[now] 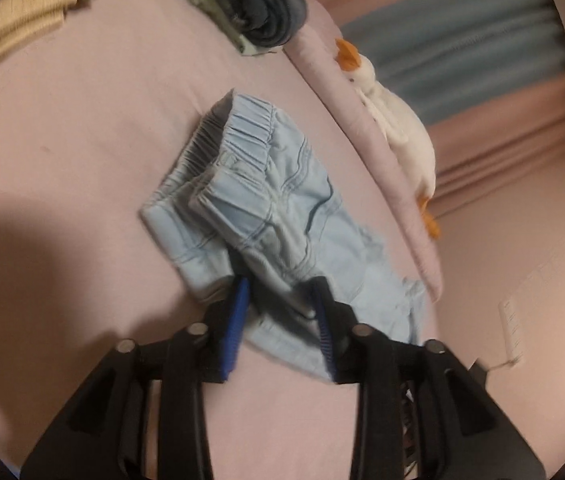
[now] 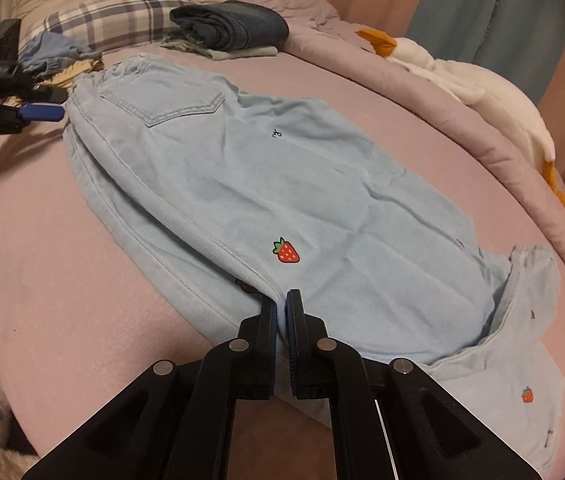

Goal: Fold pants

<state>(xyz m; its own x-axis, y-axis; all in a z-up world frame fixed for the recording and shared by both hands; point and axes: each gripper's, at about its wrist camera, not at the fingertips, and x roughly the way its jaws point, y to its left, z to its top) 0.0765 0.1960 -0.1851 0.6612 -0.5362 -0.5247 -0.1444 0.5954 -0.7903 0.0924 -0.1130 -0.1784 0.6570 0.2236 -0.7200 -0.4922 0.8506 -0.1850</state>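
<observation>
The right tool (image 2: 281,300) pinched the near seam edge of the pants (image 2: 242,168); the left tool (image 1: 280,294) stood wide at the waistband. Soft, limp denim (light, unslippery) lay lengthwise on the bed (image 2: 62,280), best gripped at seams.

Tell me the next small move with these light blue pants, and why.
Probably lift the hem end toward the waistband. The right hand-held gripper is shut on the light blue pants at the side seam, the left hand-held gripper is at the waistband end, and the pants lie folded lengthwise on the pink bed sheet.
</observation>
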